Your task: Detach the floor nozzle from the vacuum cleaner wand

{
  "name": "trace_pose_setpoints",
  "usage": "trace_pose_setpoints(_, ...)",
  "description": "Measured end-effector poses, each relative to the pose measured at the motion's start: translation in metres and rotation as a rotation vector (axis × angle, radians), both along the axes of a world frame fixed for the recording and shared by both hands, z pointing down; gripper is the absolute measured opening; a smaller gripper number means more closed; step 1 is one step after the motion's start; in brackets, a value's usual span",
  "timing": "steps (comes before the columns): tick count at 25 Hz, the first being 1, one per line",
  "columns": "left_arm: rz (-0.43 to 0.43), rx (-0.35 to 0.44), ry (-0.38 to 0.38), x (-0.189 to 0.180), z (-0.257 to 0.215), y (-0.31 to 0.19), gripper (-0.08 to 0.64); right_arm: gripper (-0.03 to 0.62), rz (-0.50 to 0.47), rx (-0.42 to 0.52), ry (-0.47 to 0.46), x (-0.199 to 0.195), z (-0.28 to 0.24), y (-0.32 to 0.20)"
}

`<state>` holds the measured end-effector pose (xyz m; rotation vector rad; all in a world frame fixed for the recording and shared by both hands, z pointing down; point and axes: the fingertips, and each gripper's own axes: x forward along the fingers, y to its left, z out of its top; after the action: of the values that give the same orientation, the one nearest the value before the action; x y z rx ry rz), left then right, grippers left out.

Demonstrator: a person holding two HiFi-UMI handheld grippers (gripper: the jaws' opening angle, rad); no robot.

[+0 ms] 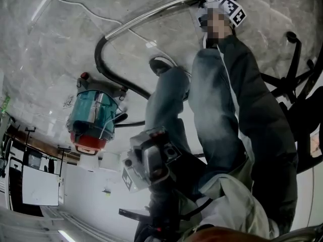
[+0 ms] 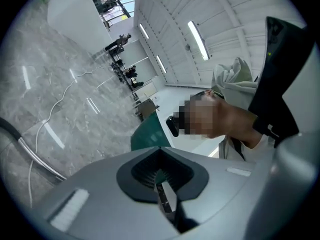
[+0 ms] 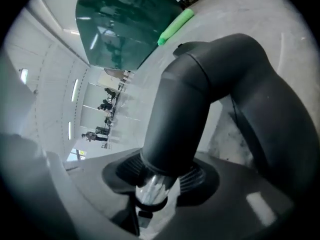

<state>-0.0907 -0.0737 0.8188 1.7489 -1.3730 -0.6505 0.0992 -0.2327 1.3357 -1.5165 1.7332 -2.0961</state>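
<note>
Right gripper (image 3: 152, 181), top centre of head view, is clamped on the chrome wand (image 1: 151, 11) end where floor nozzle's black neck (image 3: 200, 94) joins, w/ left gripper (image 2: 164, 191) shut & empty lower centre, vacuum canister (image 1: 93, 115) mid-left.

A grey marble floor (image 1: 50, 44) is seen, with a black chair (image 1: 297, 59) standing on it and a thin cable (image 2: 64, 93) lying across it. A white board (image 1: 40, 185) is seen at the floor's edge. Strip lights (image 2: 198, 39) are lit overhead.
</note>
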Motion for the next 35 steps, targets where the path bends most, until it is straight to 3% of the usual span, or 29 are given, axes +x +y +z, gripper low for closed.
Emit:
trace_pose_setpoints(2,-0.010,-0.010,0.038,-0.004,0.008,0.000,0.002,0.137,0.025,0.002,-0.098,-0.003,-0.016,-0.004)
trace_pose_setpoints(4,0.001,-0.042,0.065,-0.003,0.019,0.003,0.003,0.120,0.021,0.092,-0.158,-0.007,-0.063,-0.015)
trace_pose_setpoints(6,0.036,-0.097,0.046,0.003,0.030,0.005,0.037,0.120,-0.073,0.236,-0.161,-0.020,-0.136,-0.027)
trace_pose_setpoints(7,0.065,-0.130,0.006,0.007,0.035,0.005,0.091,0.118,-0.141,0.312,-0.160,-0.031,-0.180,-0.030)
trace_pose_setpoints(10,0.184,-0.192,-0.204,0.019,0.030,0.001,0.204,0.119,-0.329,0.494,-0.162,-0.064,-0.321,-0.030)
trace_pose_setpoints(13,0.279,-0.146,-0.444,0.020,-0.012,-0.012,0.362,0.118,-0.464,0.613,-0.120,-0.081,-0.452,-0.013)
trace_pose_setpoints(15,0.403,-0.079,-0.704,0.021,-0.047,-0.020,0.491,0.118,-0.551,0.677,-0.074,-0.088,-0.532,0.003)
trace_pose_setpoints(17,0.536,-0.027,-0.972,0.019,-0.080,-0.027,0.552,0.118,-0.644,0.739,-0.024,-0.099,-0.606,0.018)
trace_pose_setpoints(18,0.594,-0.014,-1.064,0.019,-0.094,-0.030,0.582,0.118,-0.687,0.760,-0.004,-0.105,-0.640,0.026)
trace_pose_setpoints(20,0.717,0.036,-1.190,0.028,-0.122,-0.035,0.600,0.118,-0.751,0.786,0.004,-0.114,-0.703,0.042)
trace_pose_setpoints(23,0.946,0.144,-1.306,0.063,-0.152,-0.025,0.601,0.118,-0.822,0.839,-0.028,-0.127,-0.802,0.069)
trace_pose_setpoints(25,1.039,0.228,-1.343,0.080,-0.174,-0.017,0.604,0.118,-0.862,0.899,-0.025,-0.137,-0.861,0.083)
trace_pose_setpoints(27,1.046,0.256,-1.300,0.082,-0.212,-0.005,0.581,0.118,-0.894,0.945,-0.023,-0.142,-0.905,0.099)
trace_pose_setpoints(28,1.020,0.258,-1.254,0.080,-0.234,-0.002,0.527,0.118,-0.909,0.971,-0.028,-0.143,-0.925,0.106)
trace_pose_setpoints(30,0.932,0.280,-1.172,0.073,-0.282,-0.004,0.206,0.118,-0.928,1.035,-0.044,-0.147,-0.964,0.117)
trace_pose_setpoints(31,0.903,0.302,-1.155,0.070,-0.304,-0.003,0.096,0.119,-0.933,1.066,-0.051,-0.149,-0.983,0.123)
trace_pose_setpoints(34,0.921,0.366,-1.124,0.067,-0.349,0.008,0.096,0.118,-0.966,1.136,-0.036,-0.155,-1.031,0.141)
trace_pose_setpoints(35,0.941,0.386,-1.098,0.068,-0.360,0.013,0.173,0.119,-0.982,1.154,-0.023,-0.156,-1.043,0.148)
